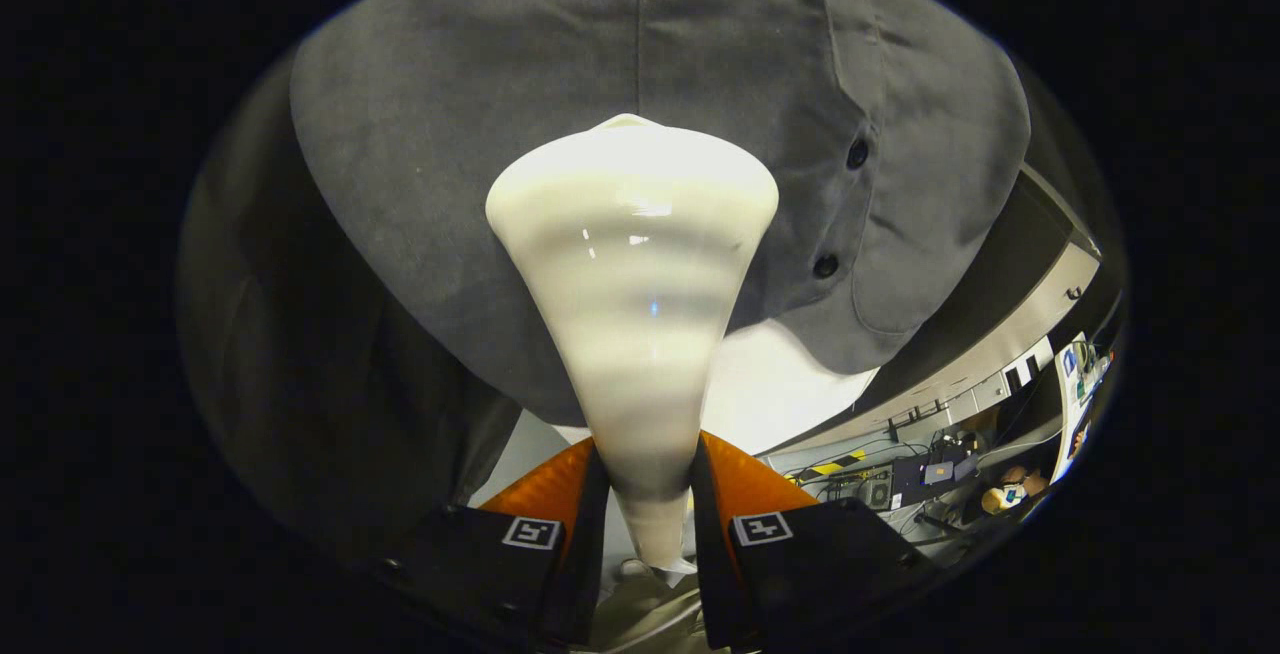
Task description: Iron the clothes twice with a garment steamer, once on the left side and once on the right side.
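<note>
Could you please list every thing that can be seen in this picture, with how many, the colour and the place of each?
garment steamer: one, glossy white, held between the fingers, its wide head against the shirt ahead.
shirt: one, grey, hanging just beyond the steamer head.
shirt buttons: three, dark, in a row down the placket beside the steamer head.
white panel: one, white, below the shirt's hem, behind the steamer.
workbench with equipment and cables: one, dark items, far off beyond the fingers; details too small to tell.
gripper: one, both fingers pressing on the steamer's narrow handle.
square markers: two, black and white, one on each finger base.
</note>
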### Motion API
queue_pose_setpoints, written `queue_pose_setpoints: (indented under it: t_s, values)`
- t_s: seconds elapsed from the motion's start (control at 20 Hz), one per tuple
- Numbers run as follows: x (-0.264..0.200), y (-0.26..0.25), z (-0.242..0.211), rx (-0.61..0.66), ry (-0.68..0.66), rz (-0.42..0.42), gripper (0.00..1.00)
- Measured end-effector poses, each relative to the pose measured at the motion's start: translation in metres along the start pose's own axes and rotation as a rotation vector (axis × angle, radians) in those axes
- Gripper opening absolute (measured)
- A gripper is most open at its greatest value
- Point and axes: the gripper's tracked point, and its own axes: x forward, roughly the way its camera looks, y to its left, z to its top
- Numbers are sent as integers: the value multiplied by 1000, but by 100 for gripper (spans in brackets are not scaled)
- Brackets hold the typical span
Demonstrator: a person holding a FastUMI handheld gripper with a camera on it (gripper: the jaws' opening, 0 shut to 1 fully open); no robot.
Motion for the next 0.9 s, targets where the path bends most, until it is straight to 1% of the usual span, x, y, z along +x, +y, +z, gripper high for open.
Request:
queue_pose_setpoints:
  t_s: [0.35,0.55,0.8,0.9]
  values:
    - [20,2,-30,7,58,9,48]
    - [24,6,-53,11,92,20,48]
    - [13,-6,-74,35,104,33,49]
    - [4,-17,-72,41,97,35,49]
